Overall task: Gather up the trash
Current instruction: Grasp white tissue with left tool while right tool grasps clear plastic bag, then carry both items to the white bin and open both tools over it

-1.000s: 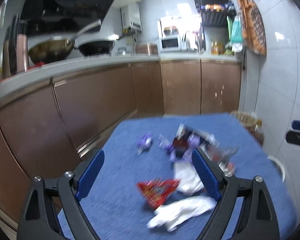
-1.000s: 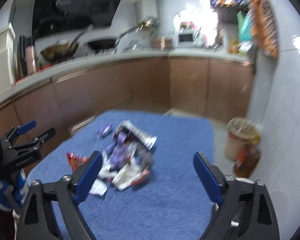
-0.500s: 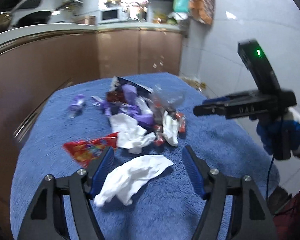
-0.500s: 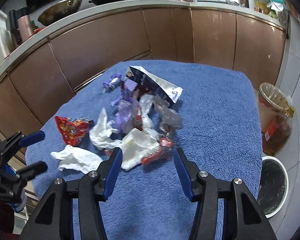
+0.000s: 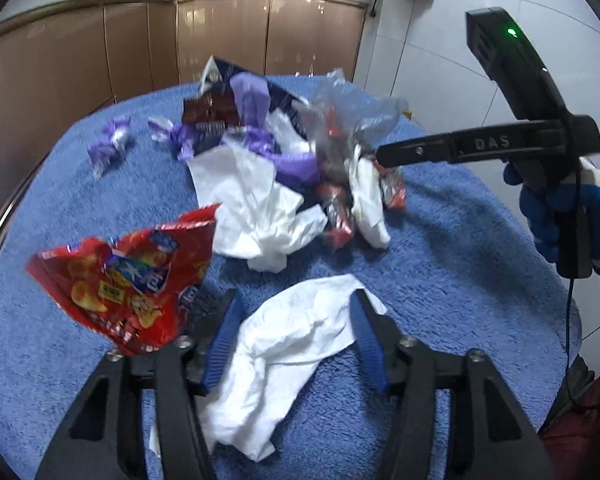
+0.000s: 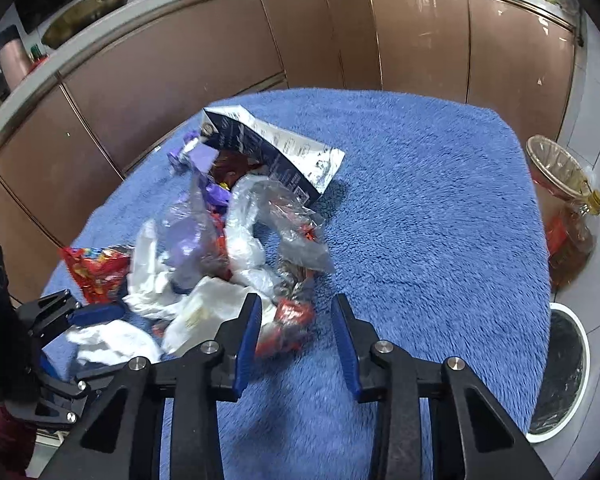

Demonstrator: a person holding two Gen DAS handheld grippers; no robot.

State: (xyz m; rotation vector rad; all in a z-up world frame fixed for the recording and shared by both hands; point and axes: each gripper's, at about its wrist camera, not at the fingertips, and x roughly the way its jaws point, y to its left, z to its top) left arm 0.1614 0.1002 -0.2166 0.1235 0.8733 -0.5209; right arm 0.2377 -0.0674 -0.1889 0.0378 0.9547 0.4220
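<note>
A pile of trash lies on a blue towel-covered table (image 5: 440,280). My left gripper (image 5: 296,304) is open, its fingers on either side of a crumpled white tissue (image 5: 296,340). A red snack bag (image 5: 128,276) lies just left of it. My right gripper (image 6: 296,308) is open around a red candy wrapper (image 6: 288,320) at the pile's near edge, and it also shows in the left wrist view (image 5: 380,156). The pile holds white tissues (image 6: 156,276), clear plastic (image 6: 276,212), purple wrappers (image 5: 256,104) and a dark blue carton (image 6: 268,152).
A round white trash bin with a black liner (image 6: 560,368) stands on the floor right of the table. An oil bottle (image 6: 568,240) and a lined basket (image 6: 548,156) stand beyond it. Brown kitchen cabinets (image 6: 220,68) run behind the table.
Both grippers have dropped down and forward onto the pile and narrowed their opening. The left now straddles the white tissue, the right the red wrapper.
</note>
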